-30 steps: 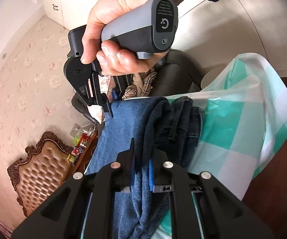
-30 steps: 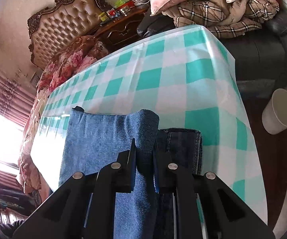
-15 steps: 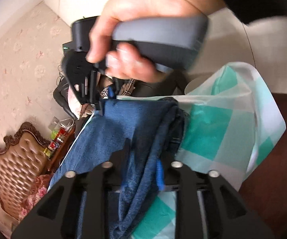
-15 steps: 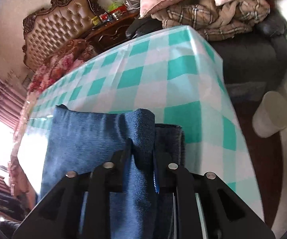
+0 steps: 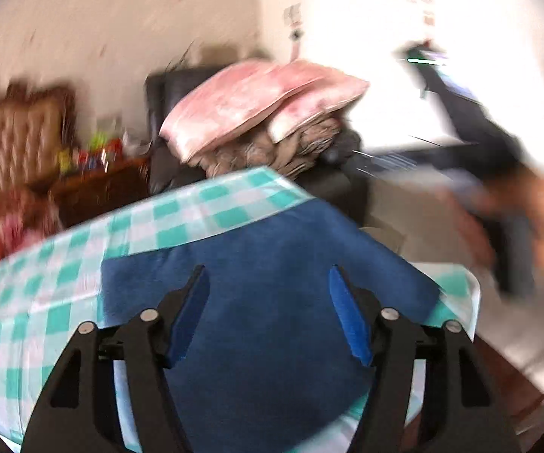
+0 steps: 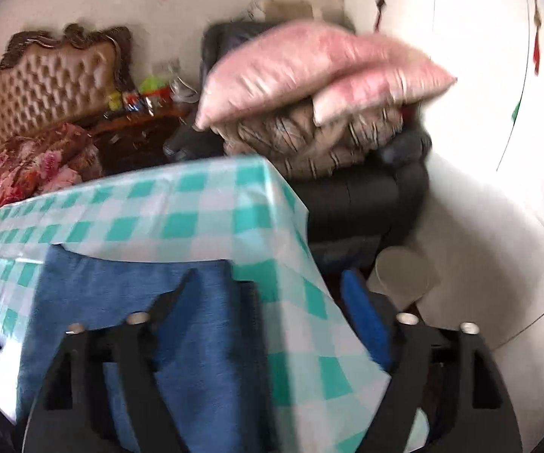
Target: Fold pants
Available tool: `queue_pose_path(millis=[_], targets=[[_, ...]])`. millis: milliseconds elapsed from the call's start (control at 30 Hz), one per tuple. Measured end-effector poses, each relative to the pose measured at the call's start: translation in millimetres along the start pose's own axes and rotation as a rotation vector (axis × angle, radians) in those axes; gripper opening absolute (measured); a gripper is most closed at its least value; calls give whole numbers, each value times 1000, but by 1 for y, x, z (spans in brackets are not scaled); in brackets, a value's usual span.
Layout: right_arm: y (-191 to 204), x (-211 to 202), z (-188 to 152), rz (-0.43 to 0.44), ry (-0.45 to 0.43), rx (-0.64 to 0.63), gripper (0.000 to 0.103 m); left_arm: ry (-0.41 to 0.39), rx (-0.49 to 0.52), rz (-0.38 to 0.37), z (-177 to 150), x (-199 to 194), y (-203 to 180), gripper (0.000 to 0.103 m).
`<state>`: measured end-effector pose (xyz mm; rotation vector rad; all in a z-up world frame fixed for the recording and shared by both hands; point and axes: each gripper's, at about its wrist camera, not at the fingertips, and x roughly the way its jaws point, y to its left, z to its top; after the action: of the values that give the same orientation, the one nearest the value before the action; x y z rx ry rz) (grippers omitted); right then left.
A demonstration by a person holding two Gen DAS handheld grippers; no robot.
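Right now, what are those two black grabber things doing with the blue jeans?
A person is folding the jeans on the checked tablecloth, holding a gripper in each hand. The left gripper and the right gripper have just been opening, and nothing is pinched between their fingers. The jeans lie folded on the table near its corner. The right hand shows blurred at the side.

folded jeans (image 5: 272,302) on checked tablecloth (image 5: 83,264)

We see pink pillows (image 6: 309,71) stacked on a dark armchair (image 6: 366,196) behind a teal-checked desk (image 6: 181,211), beside a tufted headboard (image 6: 49,87).
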<state>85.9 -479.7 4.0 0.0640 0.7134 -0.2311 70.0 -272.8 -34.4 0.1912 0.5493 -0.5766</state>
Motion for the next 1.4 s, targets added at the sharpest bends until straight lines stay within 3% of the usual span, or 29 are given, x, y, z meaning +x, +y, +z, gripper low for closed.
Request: queue_pose_path(millis=[67, 167, 233, 333, 400, 467, 567, 667, 733, 800, 867, 900, 967, 1033, 1067, 1100, 1167, 1267, 1400], targets=[[24, -5, -11, -40, 1, -37, 79, 80, -66, 16, 16, 28, 28, 58], [49, 3, -32, -74, 33, -28, 78, 170, -151, -29, 31, 67, 49, 59], [52, 19, -47, -66, 99, 7, 77, 235, -205, -85, 39, 94, 56, 68], [55, 37, -67, -81, 194, 32, 77, 324, -219, -101, 37, 126, 48, 79], [54, 46, -75, -87, 218, 33, 77, 440, -232, -142, 23, 147, 43, 92], [53, 48, -79, -85, 209, 30, 78, 493, -269, -154, 10, 161, 45, 94], [51, 50, -82, -79, 210, 48, 79, 407, -249, -189, 5, 151, 46, 99], [51, 51, -84, -77, 211, 50, 80, 313, -188, -108, 19, 136, 42, 97], [50, 51, -85, -72, 215, 57, 80, 295, -145, -146, 31, 133, 32, 86], [49, 50, -86, -66, 218, 64, 81, 313, -110, -163, 42, 138, 20, 59], [48, 51, -86, -63, 220, 69, 81, 346, -79, -165, 50, 152, 10, 42], [47, 52, -86, -63, 220, 69, 82, 379, -83, -176, 51, 165, 7, 40], [47, 52, -87, -64, 221, 70, 82, 446, -103, -172, 46, 185, 7, 43], [46, 54, -85, -63, 222, 72, 83, 424, -115, -176, 49, 179, 9, 43], [46, 54, -85, -61, 225, 76, 83, 384, -128, -171, 53, 163, 13, 48], [45, 54, -83, -63, 224, 81, 83, 363, -133, -160, 55, 152, 17, 61], [45, 50, -82, -72, 228, 93, 83, 330, -152, -93, 53, 112, 29, 78], [48, 16, -79, -83, 203, 122, 84, 291, -191, -19, 36, 56, 47, 99], [54, -31, -86, -81, 186, 156, 84, 267, -171, 76, 6, -18, 54, 101]])
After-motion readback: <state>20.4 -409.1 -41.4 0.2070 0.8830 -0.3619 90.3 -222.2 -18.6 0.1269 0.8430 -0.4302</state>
